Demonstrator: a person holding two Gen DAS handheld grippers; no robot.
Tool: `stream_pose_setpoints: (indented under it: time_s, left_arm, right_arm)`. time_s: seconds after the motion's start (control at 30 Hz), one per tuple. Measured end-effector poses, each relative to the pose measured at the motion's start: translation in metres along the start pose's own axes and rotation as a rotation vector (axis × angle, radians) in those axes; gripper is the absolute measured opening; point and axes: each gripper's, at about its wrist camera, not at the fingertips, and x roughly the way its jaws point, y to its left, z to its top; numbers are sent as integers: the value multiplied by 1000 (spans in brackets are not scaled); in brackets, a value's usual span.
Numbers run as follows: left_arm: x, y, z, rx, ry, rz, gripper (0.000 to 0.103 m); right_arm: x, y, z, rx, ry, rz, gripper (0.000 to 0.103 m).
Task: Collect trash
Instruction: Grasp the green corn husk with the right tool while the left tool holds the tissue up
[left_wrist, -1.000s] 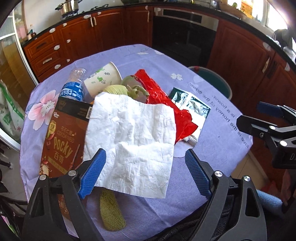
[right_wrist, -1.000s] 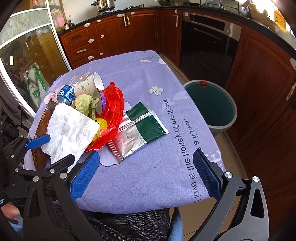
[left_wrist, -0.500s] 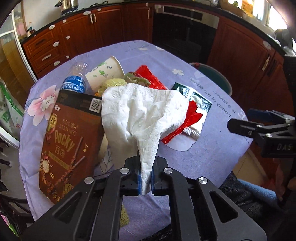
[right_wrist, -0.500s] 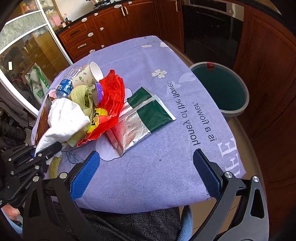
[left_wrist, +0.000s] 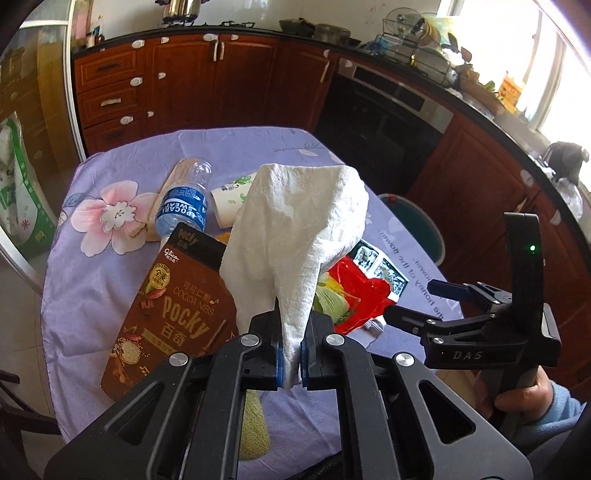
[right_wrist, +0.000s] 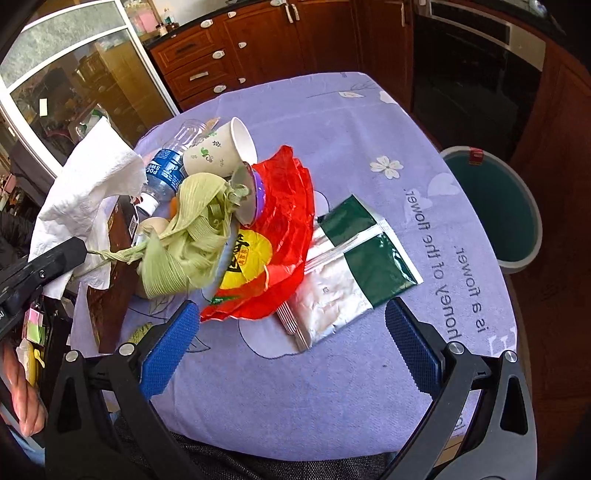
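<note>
My left gripper (left_wrist: 291, 363) is shut on a corner of a white paper towel (left_wrist: 295, 229), which hangs lifted above the trash pile; the same paper towel (right_wrist: 85, 188) shows at the left of the right wrist view. My right gripper (right_wrist: 291, 347) is open and holds nothing, just in front of the red plastic bag (right_wrist: 284, 221) and the green-and-silver foil packet (right_wrist: 351, 273). The pile also holds a paper cup (right_wrist: 221, 151), a plastic bottle (left_wrist: 184, 199), green corn husks (right_wrist: 192, 232) and a brown Pocky box (left_wrist: 173, 306). A teal trash bin (right_wrist: 495, 206) stands on the floor right of the table.
The lilac tablecloth (right_wrist: 332, 387) covers the round table. Dark wood cabinets (left_wrist: 184, 74) and a black oven (left_wrist: 388, 110) line the far wall. A hand (left_wrist: 517, 391) in a blue sleeve grips the right tool. A glass door (right_wrist: 55, 74) stands at the left.
My left gripper closed on the near edge of the paper towel and lifted it off the pile into a hanging bunch. The right gripper moved closer to the red bag and foil packet.
</note>
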Motion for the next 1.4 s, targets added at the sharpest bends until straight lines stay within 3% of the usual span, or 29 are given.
stream_pose_setpoints:
  time_s: [0.27,0.3,0.37,0.43,0.57,0.67,0.73,0.9,0.93,0.97,1.03,1.17,1.37,1.4]
  left_arm:
    - [-3,41,-7,-125,-3,2,9]
    - [-3,46,-8,-138,-3,15,10]
    - [-1,56,-11,-171,0,26,10]
    - [1,64,-15,-191,11,32,10]
    - [9,73,-19,-199,32,28,11]
    - [13,81,-20,-202,34,37,22]
    - [16,85,-22,-204,36,38,34]
    - [22,90,-27,-192,43,26,35]
    - [24,90,-27,-187,43,25,35]
    - [25,89,-27,-181,43,26,35]
    - [25,87,-27,-171,45,35,35]
    - [25,87,-26,-173,46,42,35]
    - [27,81,-30,-157,50,58,34]
    - [26,78,-31,-145,45,64,29]
  right_arm:
    - [0,28,31,-89,-40,32,95]
    - [3,34,35,-106,-38,46,92]
    - [12,46,41,-128,-12,79,75]
    - [25,57,47,-143,27,118,65]
    - [53,75,56,-154,77,143,64]
    - [74,81,59,-147,125,161,64]
    - [86,85,58,-152,153,161,64]
    - [105,88,53,-147,185,157,62]
    - [105,88,53,-151,174,166,55]
    - [103,89,52,-161,160,175,28]
    - [99,86,54,-141,158,202,16]
    - [74,86,56,-148,106,203,8]
    - [27,72,61,-133,13,219,6]
    - [21,70,63,-133,-3,216,6]
